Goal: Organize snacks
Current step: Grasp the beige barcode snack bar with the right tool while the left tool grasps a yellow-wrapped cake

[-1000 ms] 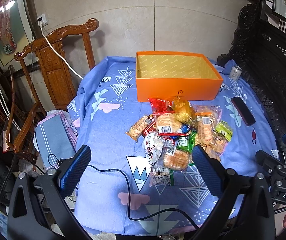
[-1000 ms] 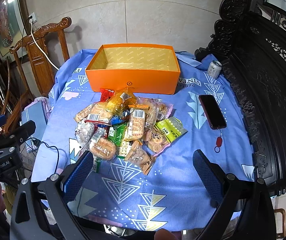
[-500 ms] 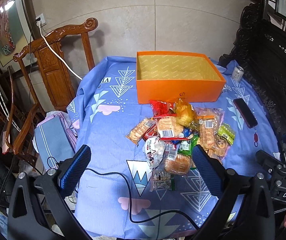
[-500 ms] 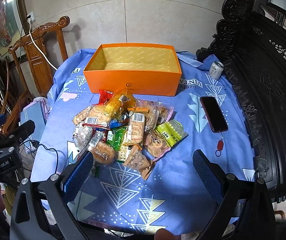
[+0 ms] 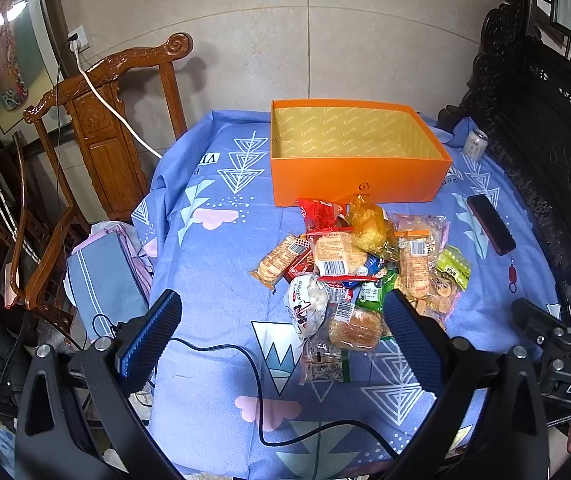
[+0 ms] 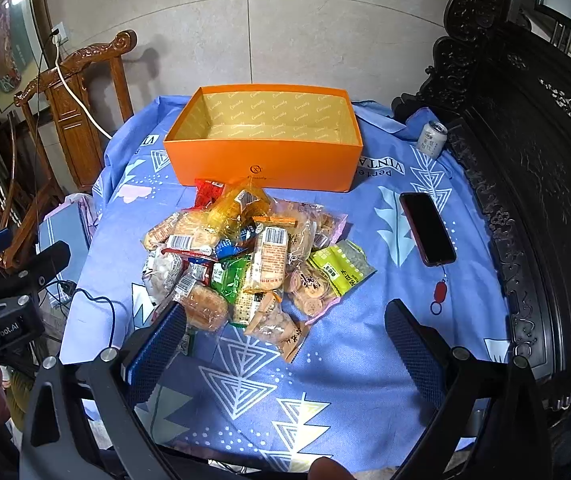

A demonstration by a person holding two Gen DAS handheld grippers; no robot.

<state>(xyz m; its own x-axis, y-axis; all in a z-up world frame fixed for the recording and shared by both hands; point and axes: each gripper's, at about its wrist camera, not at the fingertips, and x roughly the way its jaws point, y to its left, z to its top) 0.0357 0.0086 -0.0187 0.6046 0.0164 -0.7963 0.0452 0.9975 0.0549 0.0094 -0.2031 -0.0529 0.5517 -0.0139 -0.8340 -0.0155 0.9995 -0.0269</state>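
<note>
The left hand-held gripper (image 5: 281,332) and the right hand-held gripper (image 6: 281,336) both hang spread wide over the near edge of the worktop (image 6: 365,360), gripping nothing. The snack pile (image 6: 245,260) lies mid-worktop, touching the orange box (image 6: 263,160) toward the far edge. A phone (image 6: 427,228) lies near the right edge.

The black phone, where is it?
In the right wrist view, the black phone lies flat on the blue tablecloth, right of the snack pile.
</note>
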